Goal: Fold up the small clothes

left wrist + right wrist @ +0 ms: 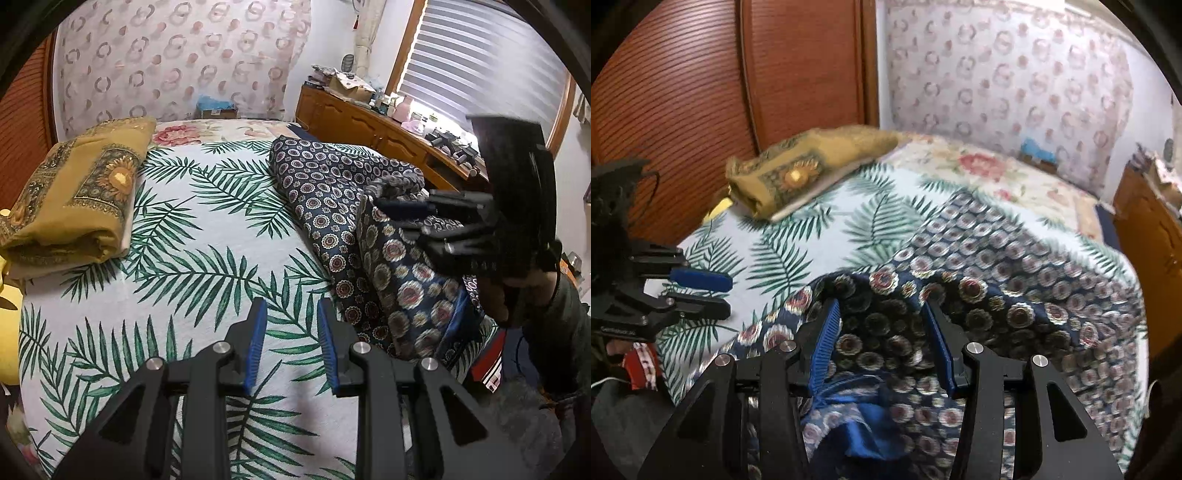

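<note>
My right gripper (882,332) is the one on the job. Its jaws stand about half open, with the navy cloth (979,280) bunched up between them. The fabric rises in a dark fold between the blue pads and seems to drape over the fingertips, but I cannot tell whether the pads truly pinch it or whether it only lies across them. The blur in this view makes it hard to judge.

My left gripper (291,343) hangs over bare bedspread (207,236), its jaws narrowly parted and nothing between them. From it the navy cloth (332,192) lies off to its right, just beside the fingertips but not touching them. Seen from the right wrist, the left gripper (701,291) sits off to that side, clear of the cloth's near edge.

The cloth's long axis runs away from me, from the crumpled near end under my right gripper toward the far side of the bed. So the right hand is clearly the nearer one, already at the near end. I judge the coming move to be a lift or fold along that axis, with the left hand needing to come across to catch the near edge.

Farther off on my left side, a folded yellow cloth (81,192) lies well apart.
</note>
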### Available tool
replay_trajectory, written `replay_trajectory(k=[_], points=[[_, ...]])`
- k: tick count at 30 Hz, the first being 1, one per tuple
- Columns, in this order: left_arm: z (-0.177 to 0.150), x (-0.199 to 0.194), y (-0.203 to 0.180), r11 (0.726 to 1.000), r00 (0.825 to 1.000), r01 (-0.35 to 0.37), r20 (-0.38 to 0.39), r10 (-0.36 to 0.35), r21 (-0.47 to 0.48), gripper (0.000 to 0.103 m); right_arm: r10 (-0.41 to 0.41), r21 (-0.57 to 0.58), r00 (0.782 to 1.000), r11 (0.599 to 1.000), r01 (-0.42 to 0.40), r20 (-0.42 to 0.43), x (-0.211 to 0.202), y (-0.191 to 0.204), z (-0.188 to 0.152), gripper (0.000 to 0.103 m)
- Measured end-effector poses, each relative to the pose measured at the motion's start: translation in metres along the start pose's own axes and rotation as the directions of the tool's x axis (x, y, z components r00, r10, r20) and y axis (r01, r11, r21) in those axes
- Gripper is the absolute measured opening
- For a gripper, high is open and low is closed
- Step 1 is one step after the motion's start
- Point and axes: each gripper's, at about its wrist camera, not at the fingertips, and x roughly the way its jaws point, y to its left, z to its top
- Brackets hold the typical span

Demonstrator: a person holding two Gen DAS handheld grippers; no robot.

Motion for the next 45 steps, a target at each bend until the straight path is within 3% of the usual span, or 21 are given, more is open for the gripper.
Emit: replay_trajectory(k=[7, 14, 23, 26, 27, 29, 36, 42, 45], points=[[-0.001, 0.000, 0.005, 1.000, 1.000, -0.002, 0.001, 0.002, -0.011, 0.026, 0.061, 0.071, 0.997, 0.996, -0.057, -0.056, 0.007, 0.005, -0.028, 0.050], [-0.005, -0.002, 0.013, 1.000, 1.000, -0.013, 0.000, 0.013, -0.028, 0.026, 0.139, 0.082, 0.989, 0.987, -0.135, -0.040, 0.003, 0.028, -0.034, 0.050], [-0.006, -0.005, 0.017, 0.999, 1.000, -0.014, 0.004, 0.014, -0.040, 0.026, 0.097, 0.048, 0.992, 0.994, -0.094, -0.082, 0.016, 0.038, -0.039, 0.049], [-0.007, -0.006, 0.018, 0.999, 1.000, -0.011, 0.004, 0.011, -0.043, 0.026, 0.058, 0.013, 0.995, 0.998, -0.057, -0.087, 0.020, 0.039, -0.044, 0.036], [-0.007, -0.006, 0.018, 0.999, 1.000, -0.011, 0.003, 0.012, -0.042, 0.026, 0.050, 0.002, 0.995, 0.999, -0.050, -0.085, 0.019, 0.040, -0.044, 0.020], [-0.007, -0.006, 0.019, 0.999, 1.000, -0.011, 0.004, 0.011, -0.043, 0.026, 0.059, 0.004, 0.995, 0.998, -0.059, -0.075, 0.015, 0.038, -0.043, 0.005], [-0.007, -0.007, 0.018, 0.999, 1.000, -0.010, 0.007, 0.010, -0.041, 0.026, 0.082, 0.005, 0.995, 0.997, -0.082, 0.062, -0.038, 0.031, -0.027, 0.002], [-0.002, -0.002, 0.013, 1.000, 1.000, -0.004, 0.008, 0.004, -0.030, 0.026, 0.021, 0.049, 0.985, 0.998, -0.029, 0.172, -0.114, 0.001, -0.023, 0.002], [0.000, -0.001, 0.007, 1.000, 1.000, 0.006, 0.008, -0.006, -0.018, 0.026, -0.055, 0.040, 0.978, 0.998, 0.047, 0.202, -0.147, -0.008, -0.024, 0.002]])
